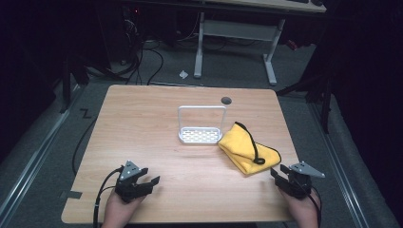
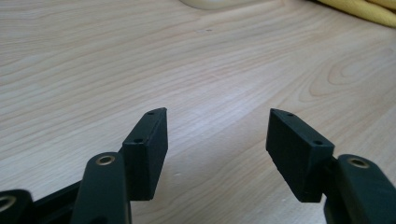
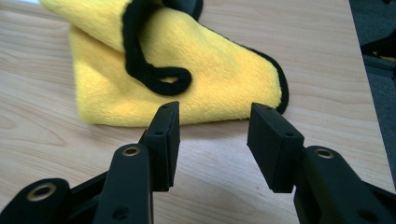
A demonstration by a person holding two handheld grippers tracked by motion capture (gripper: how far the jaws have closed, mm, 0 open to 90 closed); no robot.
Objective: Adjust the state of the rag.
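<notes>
Both grippers had wide open jaws and held nothing. The right gripper [image 1: 280, 176] sat near the yellow cloth [image 1: 247, 148]; the left gripper [image 1: 151, 182] sat well apart on the worktop [image 1: 157, 123].

The high view looked forward and down from above the person's side, taking in the whole desk [image 1: 157, 142]. Each tool's camera rode low behind its jaws, close to the wood. The right tool [image 3: 212, 140] faced the yellow cloth [image 3: 210, 79] just ahead; the left tool [image 2: 217, 140] faced bare desk, the cloth's edge far ahead.
</notes>
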